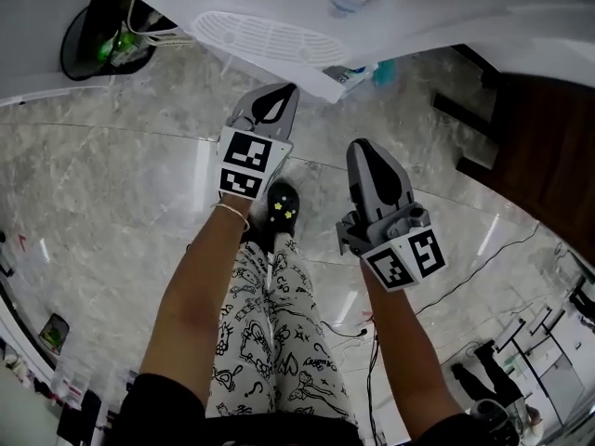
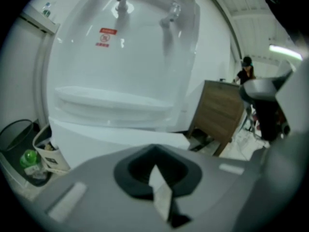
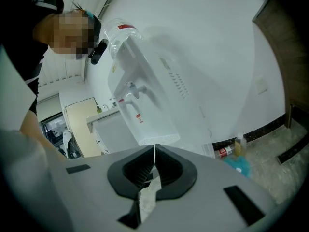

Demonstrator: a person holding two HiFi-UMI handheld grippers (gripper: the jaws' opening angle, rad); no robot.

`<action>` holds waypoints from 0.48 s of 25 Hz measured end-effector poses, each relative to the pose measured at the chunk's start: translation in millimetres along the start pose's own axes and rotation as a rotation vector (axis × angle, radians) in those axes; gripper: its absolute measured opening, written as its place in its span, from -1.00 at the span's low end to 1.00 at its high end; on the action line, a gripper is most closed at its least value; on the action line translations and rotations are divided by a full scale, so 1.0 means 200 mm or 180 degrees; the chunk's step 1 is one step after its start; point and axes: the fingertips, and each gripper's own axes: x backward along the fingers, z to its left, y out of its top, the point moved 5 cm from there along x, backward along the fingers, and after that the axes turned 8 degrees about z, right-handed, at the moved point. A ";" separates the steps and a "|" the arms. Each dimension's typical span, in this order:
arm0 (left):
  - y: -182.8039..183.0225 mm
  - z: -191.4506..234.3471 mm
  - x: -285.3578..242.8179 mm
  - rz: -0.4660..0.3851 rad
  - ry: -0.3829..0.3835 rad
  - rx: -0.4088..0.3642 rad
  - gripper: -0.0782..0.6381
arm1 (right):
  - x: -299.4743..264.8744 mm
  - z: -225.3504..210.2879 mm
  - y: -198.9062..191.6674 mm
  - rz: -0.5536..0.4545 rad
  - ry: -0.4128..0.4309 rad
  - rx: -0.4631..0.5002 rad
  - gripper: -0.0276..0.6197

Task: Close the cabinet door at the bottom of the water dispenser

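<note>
Nothing legible — red sticker [image 2: 107,36] on the water dispenser [image 2: 125,76] is too blurred

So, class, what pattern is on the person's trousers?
The trousers are white with black doodles; head view shows it best.

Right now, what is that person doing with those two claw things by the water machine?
A person stands facing the white water dispenser, one gripper in each hand. The left gripper and the right gripper are both shut and empty, touching nothing. The cabinet door low on the dispenser seems to stick out, so it looks not yet closed.
</note>
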 end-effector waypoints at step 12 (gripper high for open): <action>0.10 0.05 -0.18 0.0129 0.0051 -0.0227 -0.80 | 0.04 -0.09 0.08 -0.0141 -0.0134 -0.0089 -0.86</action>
